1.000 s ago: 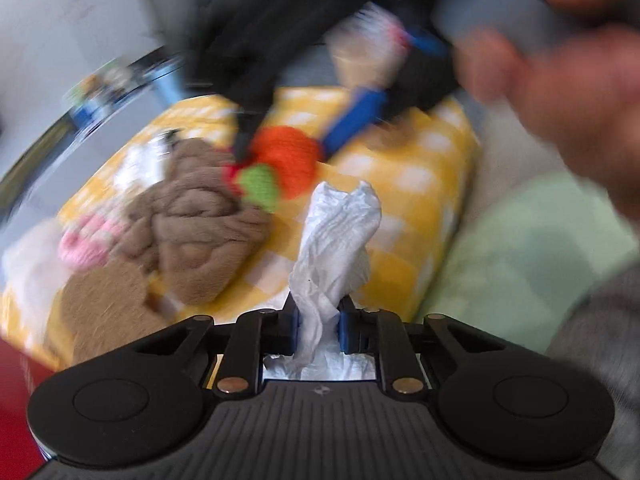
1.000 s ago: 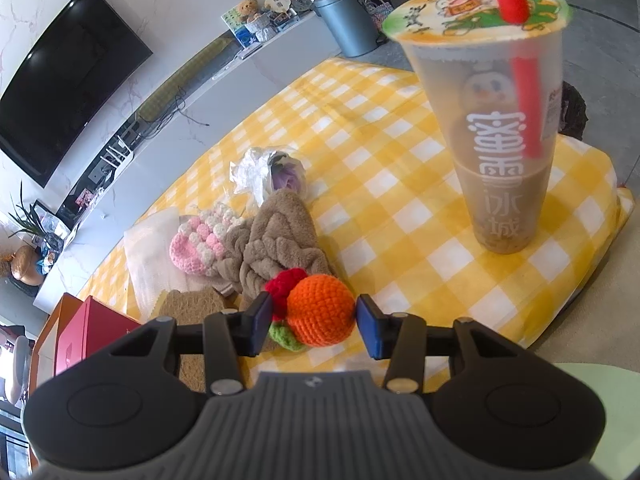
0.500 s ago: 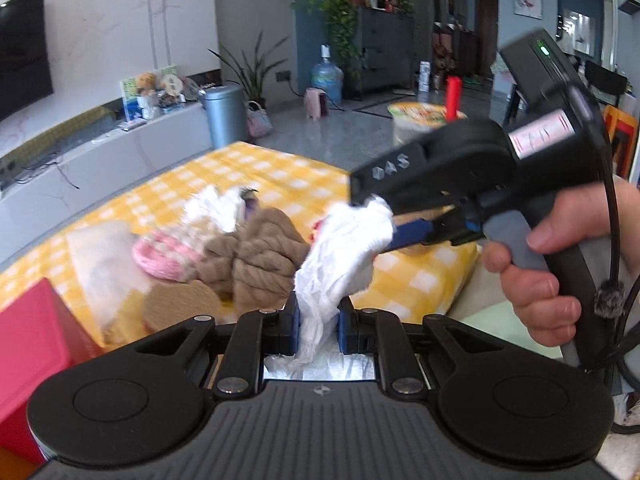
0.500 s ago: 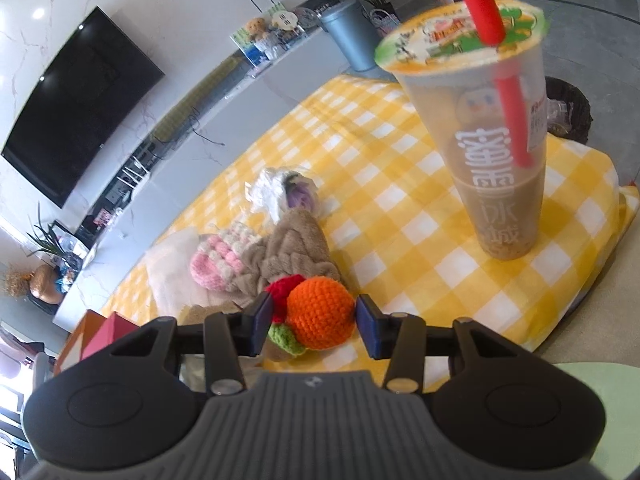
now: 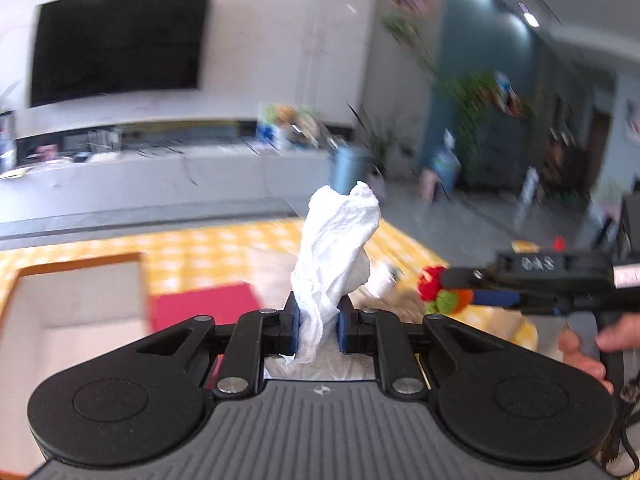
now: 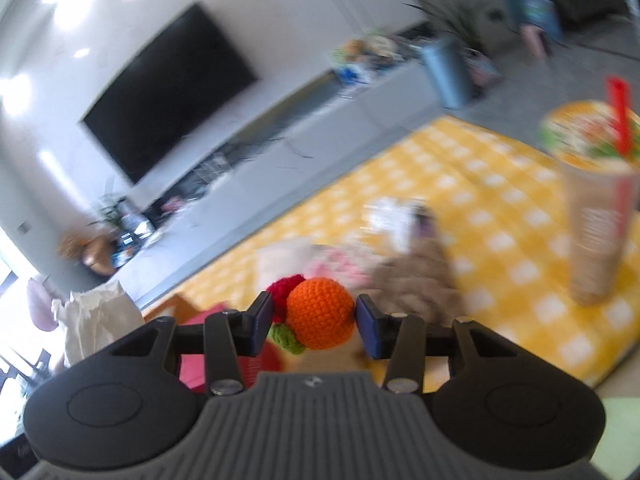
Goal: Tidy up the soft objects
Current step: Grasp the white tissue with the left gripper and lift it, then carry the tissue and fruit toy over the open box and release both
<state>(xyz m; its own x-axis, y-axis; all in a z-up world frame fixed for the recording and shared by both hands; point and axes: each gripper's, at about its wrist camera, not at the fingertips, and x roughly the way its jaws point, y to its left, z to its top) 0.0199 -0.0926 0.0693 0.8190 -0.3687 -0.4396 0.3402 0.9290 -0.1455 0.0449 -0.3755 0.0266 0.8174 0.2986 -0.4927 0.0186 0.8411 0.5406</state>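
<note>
Gripping white cloth (image 5: 336, 248), left tool (image 5: 316, 328) above box edge (image 5: 80, 262).

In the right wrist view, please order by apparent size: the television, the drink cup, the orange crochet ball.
Largest to smallest as they look:
1. television
2. drink cup
3. orange crochet ball
The ball lies nearest the camera, so it looks bigger than it really is.

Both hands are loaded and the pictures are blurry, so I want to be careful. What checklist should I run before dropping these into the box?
1. Left tool shut on white cloth: ok.
2. Right tool holds crochet orange toy: ok.
3. Open box in view, ahead to the left: ok.
4. Box free of clutter: cannot tell, blurred.
5. Drink cup upright, apart from both tools: ok.
</note>
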